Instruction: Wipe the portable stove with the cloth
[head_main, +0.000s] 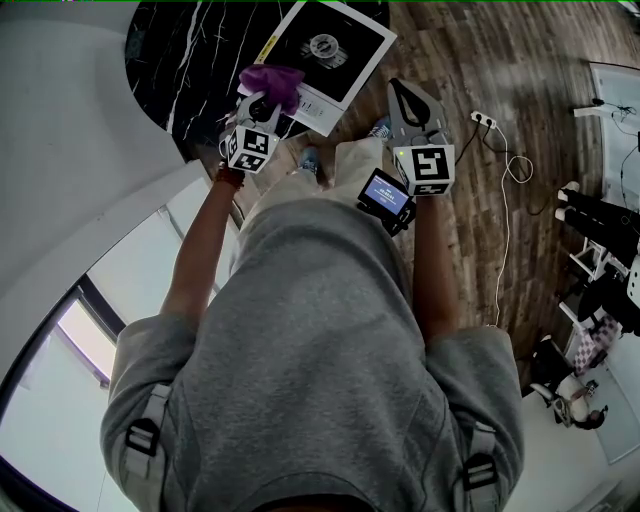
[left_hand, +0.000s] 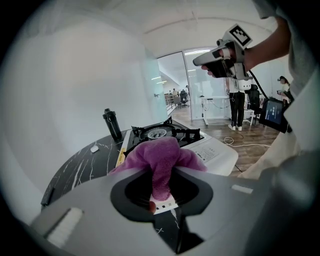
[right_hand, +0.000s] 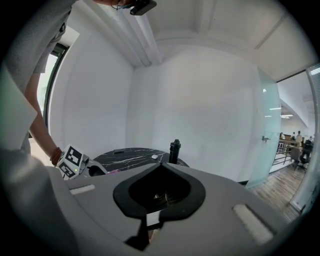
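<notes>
The purple cloth (head_main: 272, 82) bunches out of my left gripper (head_main: 262, 103), which is shut on it. It hangs just above the near edge of the portable stove (head_main: 325, 45), a white body with a black top and burner on the black marble table (head_main: 185, 45). In the left gripper view the cloth (left_hand: 160, 156) covers the stove's near side (left_hand: 167, 134). My right gripper (head_main: 398, 92) is shut and holds nothing, off to the right of the stove over the floor. It also shows high up in the left gripper view (left_hand: 212, 61).
A black bottle (left_hand: 112, 125) and a small white object (left_hand: 94, 148) stand on the table behind the stove. A power strip with a white cable (head_main: 490, 125) lies on the wooden floor to the right. People stand farther off (left_hand: 235, 102). A white wall rises behind the table.
</notes>
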